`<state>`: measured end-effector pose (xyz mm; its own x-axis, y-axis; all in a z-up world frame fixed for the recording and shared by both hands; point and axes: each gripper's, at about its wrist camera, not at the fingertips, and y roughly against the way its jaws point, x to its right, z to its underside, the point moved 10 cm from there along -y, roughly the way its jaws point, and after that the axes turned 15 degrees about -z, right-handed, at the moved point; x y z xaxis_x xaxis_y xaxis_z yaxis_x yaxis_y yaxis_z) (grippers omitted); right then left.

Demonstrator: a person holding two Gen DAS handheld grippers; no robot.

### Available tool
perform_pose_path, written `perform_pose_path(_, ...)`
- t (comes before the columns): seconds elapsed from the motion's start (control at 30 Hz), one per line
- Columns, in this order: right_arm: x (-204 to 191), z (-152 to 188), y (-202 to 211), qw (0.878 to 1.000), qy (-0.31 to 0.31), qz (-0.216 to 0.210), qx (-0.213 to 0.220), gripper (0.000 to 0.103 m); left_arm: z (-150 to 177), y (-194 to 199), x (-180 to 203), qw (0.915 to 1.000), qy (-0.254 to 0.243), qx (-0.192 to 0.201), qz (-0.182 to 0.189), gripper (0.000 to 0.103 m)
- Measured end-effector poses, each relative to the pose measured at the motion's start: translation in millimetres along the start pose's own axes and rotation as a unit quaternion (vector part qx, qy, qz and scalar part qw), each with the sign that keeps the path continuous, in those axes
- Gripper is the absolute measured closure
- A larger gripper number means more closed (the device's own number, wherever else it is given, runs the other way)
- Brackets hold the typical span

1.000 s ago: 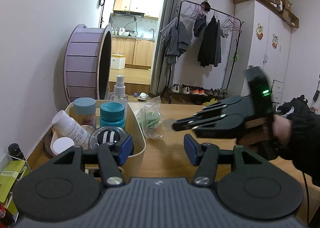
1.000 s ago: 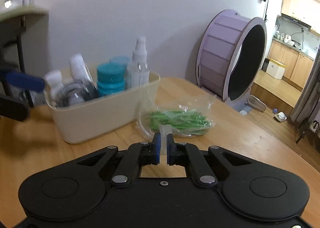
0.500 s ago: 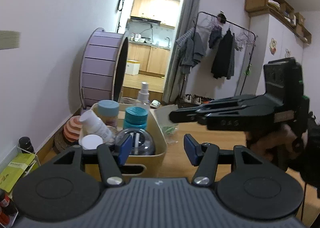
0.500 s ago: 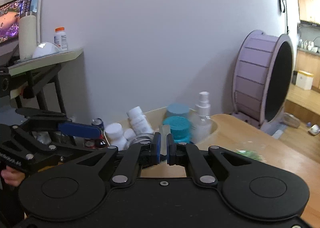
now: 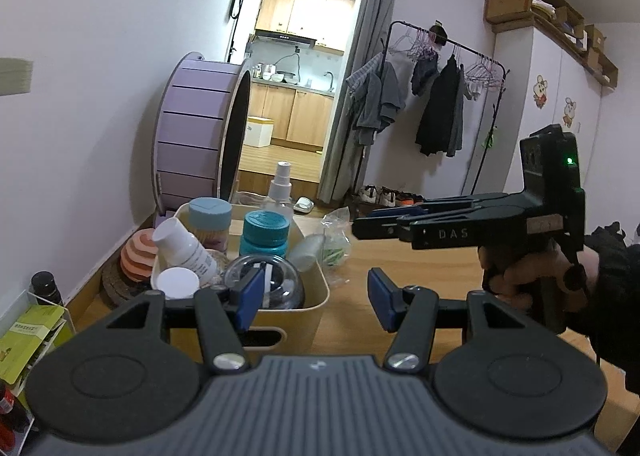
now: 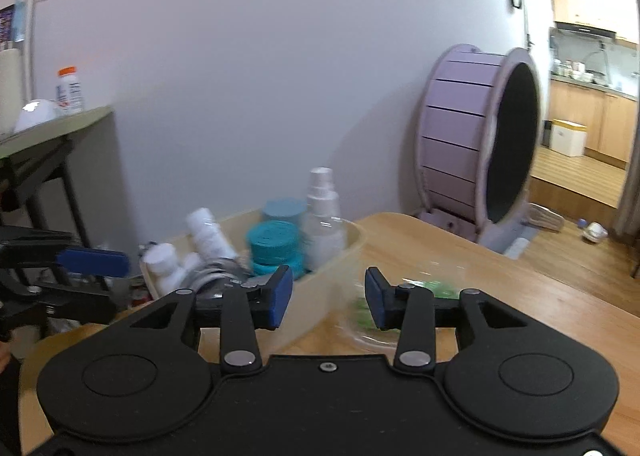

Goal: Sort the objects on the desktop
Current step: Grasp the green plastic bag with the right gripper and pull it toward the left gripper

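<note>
Both grippers, left (image 5: 316, 298) and right (image 6: 326, 296), are hovering near the bin (image 5: 312, 308), jaws released and gripping nothing.

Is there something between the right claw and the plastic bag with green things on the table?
Nothing visible stands between them. The right claw is open and the plastic bag lies on the table just beyond its tips. The beige bin stands to the bag's left, close beside it, so it borders the approach without blocking it.
</note>
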<state>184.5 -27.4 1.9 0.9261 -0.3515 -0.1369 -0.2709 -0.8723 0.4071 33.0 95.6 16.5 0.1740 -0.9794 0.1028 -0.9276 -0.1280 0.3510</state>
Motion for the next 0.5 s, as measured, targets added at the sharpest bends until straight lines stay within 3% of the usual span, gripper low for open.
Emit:
perform_pose_path(0.07, 14, 4, -1, 1.000, -0.005, 0.020, -0.005, 0.058, 0, -1, 1, 1.0000, 0.000, -0.001, 0.001, 0.047)
perform_pose_path(0.13, 26, 8, -4, 0.999, -0.009, 0.036, -0.011, 0.045, 0, -2, 2, 1.0000, -0.001, -0.002, 0.002, 0.047)
perform_pose_path(0.2, 34, 16, -11, 0.999, -0.015, 0.039, -0.020, 0.044, 1, -2, 4, 1.0000, -0.004, -0.003, 0.004, 0.047)
perform_pose_path(0.3, 33, 22, -21, 0.999, 0.005, 0.035, -0.024, 0.033, 2, -4, 5, 1.0000, -0.005, -0.005, 0.005, 0.047)
perform_pose_path(0.5, 11, 25, -42, 0.995, 0.094, 0.024, -0.029, 0.033, 2, -7, 5, 0.9999, -0.006, -0.009, 0.008, 0.047)
